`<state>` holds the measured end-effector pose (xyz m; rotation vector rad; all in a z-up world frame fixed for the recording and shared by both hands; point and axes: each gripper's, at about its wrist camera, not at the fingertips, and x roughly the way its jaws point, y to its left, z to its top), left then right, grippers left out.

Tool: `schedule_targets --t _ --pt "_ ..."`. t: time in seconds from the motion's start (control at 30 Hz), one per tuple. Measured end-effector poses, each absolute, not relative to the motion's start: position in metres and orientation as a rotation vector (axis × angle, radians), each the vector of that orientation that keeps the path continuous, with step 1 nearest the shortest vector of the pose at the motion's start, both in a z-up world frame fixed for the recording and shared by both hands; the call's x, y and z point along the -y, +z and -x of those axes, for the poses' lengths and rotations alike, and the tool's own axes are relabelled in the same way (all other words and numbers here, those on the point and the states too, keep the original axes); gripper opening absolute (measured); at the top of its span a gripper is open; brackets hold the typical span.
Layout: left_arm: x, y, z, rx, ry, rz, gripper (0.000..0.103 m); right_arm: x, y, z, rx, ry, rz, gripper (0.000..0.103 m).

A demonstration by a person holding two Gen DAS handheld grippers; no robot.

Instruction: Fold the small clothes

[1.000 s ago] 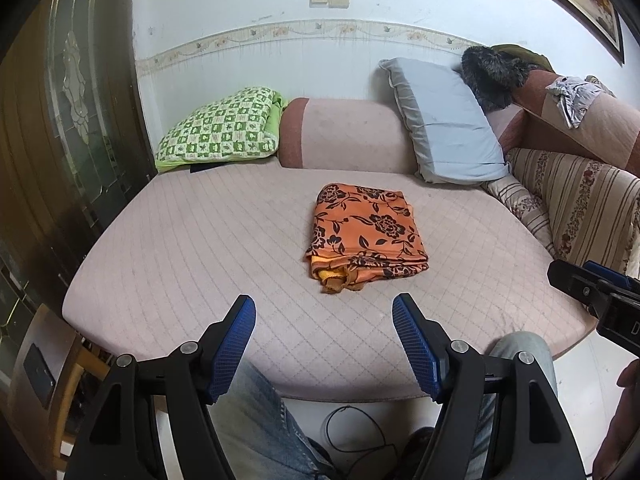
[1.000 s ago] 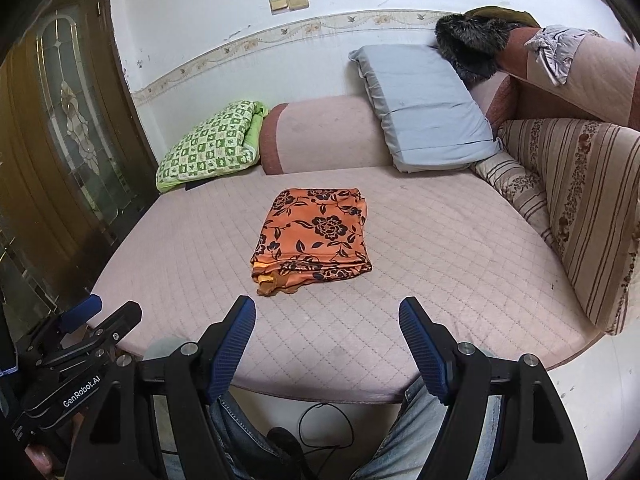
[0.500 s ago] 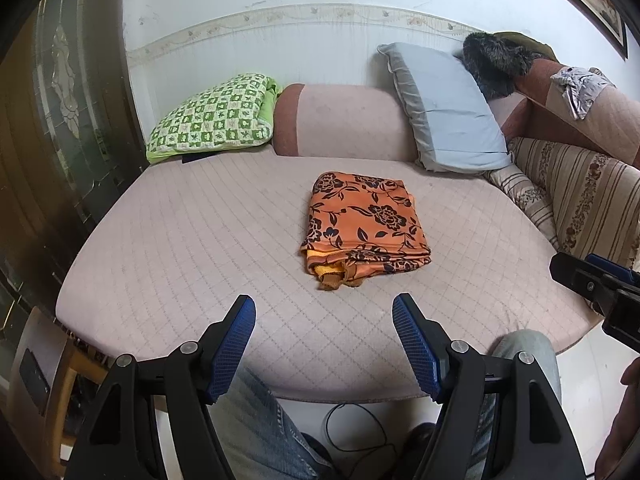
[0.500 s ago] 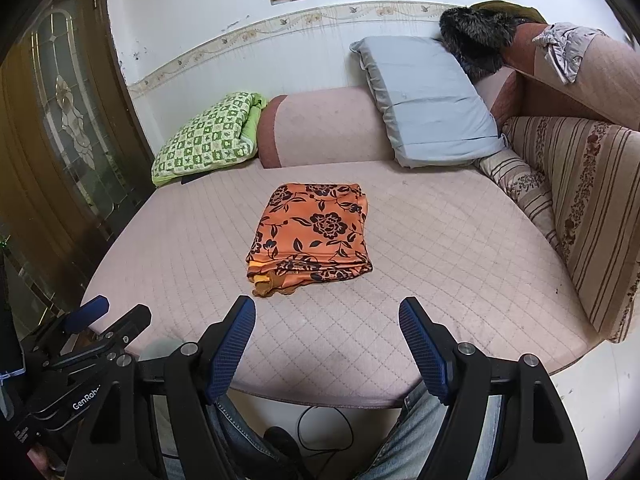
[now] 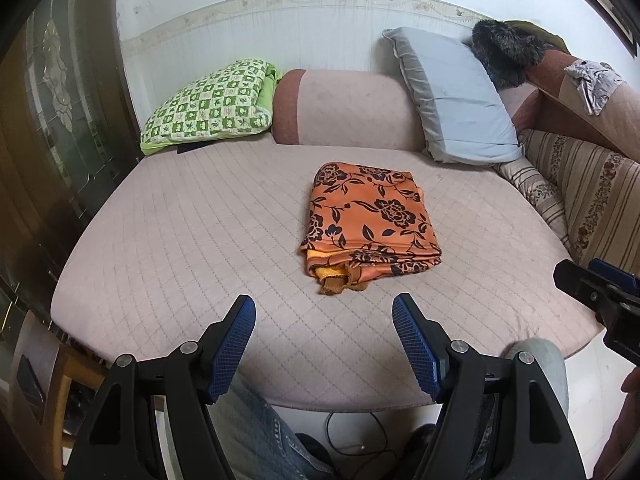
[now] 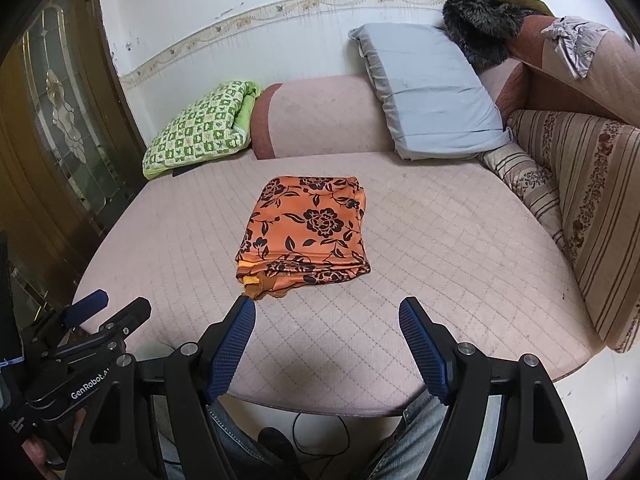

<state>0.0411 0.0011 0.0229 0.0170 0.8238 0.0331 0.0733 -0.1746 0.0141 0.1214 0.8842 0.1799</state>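
An orange garment with black flowers [image 5: 370, 222] lies folded in a neat rectangle in the middle of the pink quilted couch seat [image 5: 180, 240]; it also shows in the right wrist view [image 6: 306, 230]. My left gripper [image 5: 324, 314] is open and empty, held back over the seat's front edge, short of the garment. My right gripper [image 6: 327, 316] is open and empty too, also near the front edge. Each gripper shows at the edge of the other's view.
A green checked pillow [image 5: 212, 106], a pink bolster [image 5: 344, 110] and a grey pillow [image 5: 452, 100] line the back. A striped cushion [image 5: 588, 200] stands at the right. A dark wooden door [image 5: 48, 120] is at the left. The person's jeans and a cable are below.
Both grippers tilted down and moved slightly closer to the seat; the garment sits lower in each view. It lies unmoved, and both grippers stay open.
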Motion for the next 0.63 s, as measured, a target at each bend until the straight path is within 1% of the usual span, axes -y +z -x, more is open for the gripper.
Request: schedule_targets --t 0.63 --pt "-0.003 -0.009 -0.103 -0.853 0.011 -0.014 0.071 0.187 -0.020 -0.124 -0.923 0.172 -0.183 0.076"
